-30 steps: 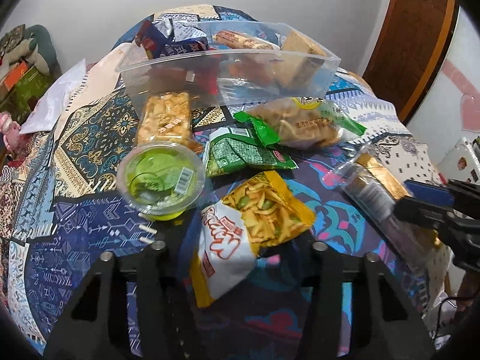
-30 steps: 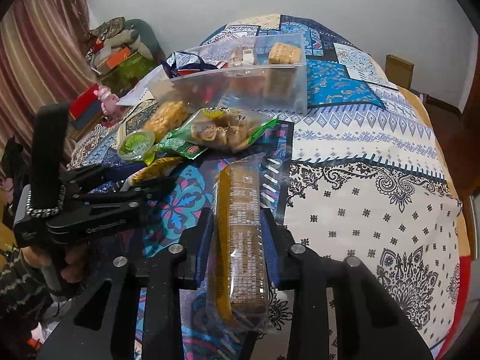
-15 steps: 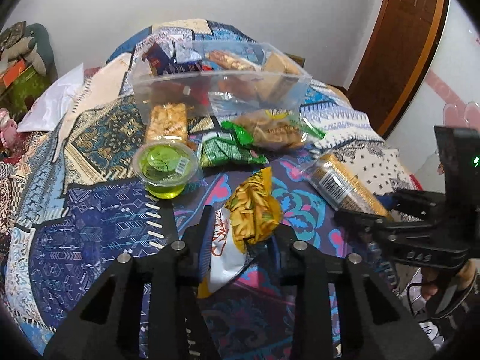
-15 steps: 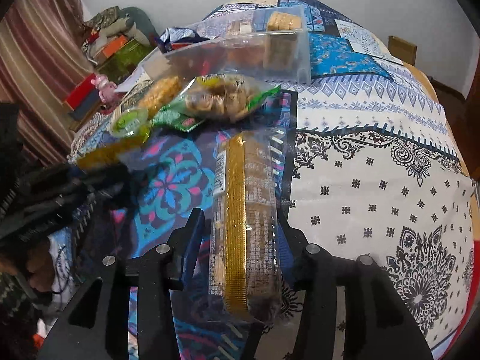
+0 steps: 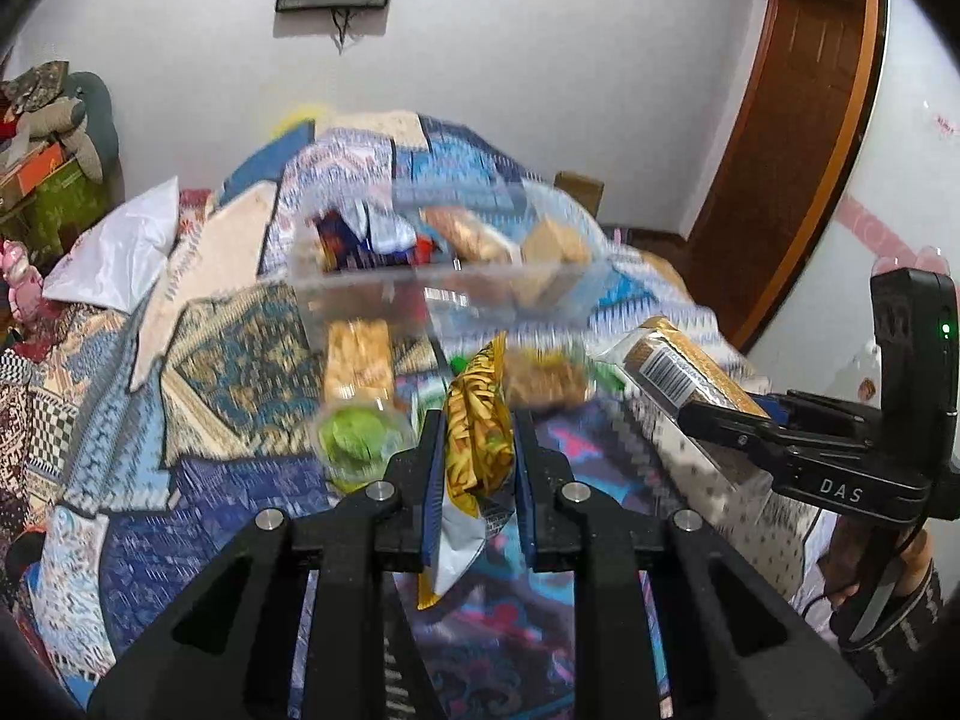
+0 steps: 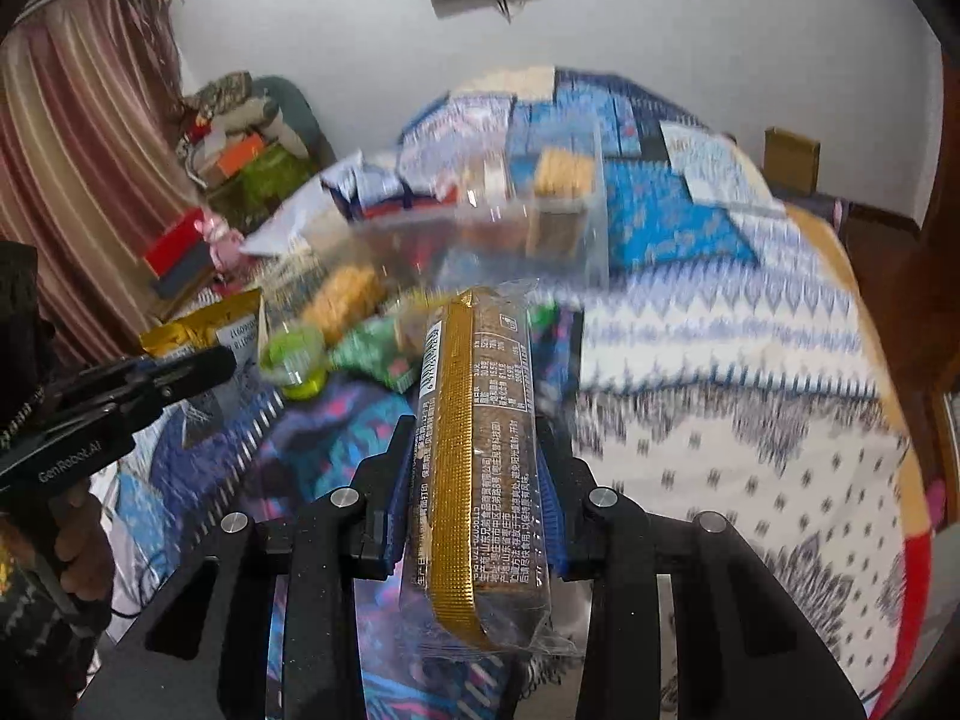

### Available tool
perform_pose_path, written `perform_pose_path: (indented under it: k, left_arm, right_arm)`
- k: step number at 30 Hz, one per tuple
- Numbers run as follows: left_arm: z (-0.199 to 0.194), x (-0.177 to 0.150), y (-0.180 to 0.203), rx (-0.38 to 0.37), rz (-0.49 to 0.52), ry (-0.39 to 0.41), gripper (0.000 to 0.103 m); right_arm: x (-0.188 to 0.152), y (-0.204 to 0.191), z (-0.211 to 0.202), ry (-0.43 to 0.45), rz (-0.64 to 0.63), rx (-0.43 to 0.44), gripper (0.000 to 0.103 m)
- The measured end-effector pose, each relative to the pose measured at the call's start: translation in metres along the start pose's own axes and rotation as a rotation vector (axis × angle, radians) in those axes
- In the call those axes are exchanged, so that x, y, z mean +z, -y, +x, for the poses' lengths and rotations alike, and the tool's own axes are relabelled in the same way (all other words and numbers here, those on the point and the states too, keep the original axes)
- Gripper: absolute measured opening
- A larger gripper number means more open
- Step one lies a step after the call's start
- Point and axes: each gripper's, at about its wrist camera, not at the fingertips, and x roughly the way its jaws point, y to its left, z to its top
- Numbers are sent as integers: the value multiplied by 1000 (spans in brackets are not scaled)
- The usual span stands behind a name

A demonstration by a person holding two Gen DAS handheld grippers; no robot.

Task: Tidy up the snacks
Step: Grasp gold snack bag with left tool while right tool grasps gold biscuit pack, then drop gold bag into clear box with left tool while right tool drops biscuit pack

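A: Snacks, 2 of them, are up off the bed, 1 in each gripper. The left gripper (image 5: 474,444) is clamped narrow on a yellow chip bag (image 5: 477,438), pinching it across its width so the crinkly foil bunches between the blue pads and the white end droops below.

B: And the other hand?

A: The right gripper (image 6: 474,480) is closed on a long biscuit pack (image 6: 474,468), gripped by its long sides near the near end. It's a stiff bar shape in clear wrap with a gold ribbed tray along 1 edge, so it stands out straight past the fingertips instead of sagging.

B: Why hold them that way?

A: My guess: both point toward the clear plastic bin (image 5: 444,282) at the far side of the patterned bedspread (image 6: 750,360), which already holds several packets. Carried end-first, each snack could drop in over the rim.

B: What's left on the bed?

A: In front of the bin, a green jelly cup (image 5: 360,441), a pale cracker pack (image 5: 359,360), and 2 soft green-edged bags, all blurred. The cup looks rigid and round; the bags will crumple under the pads.
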Motion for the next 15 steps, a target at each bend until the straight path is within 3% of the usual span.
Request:
perform_pose_path:
  k: [10,15]
  left_arm:
    - [-12,63,-2,14,19,158,20]
    - [2,87,-1,13,38,192,20]
  right_arm:
    - [53,-11,-8,138,-19,14,32]
    - [79,-8,0,182,-17,11,32]
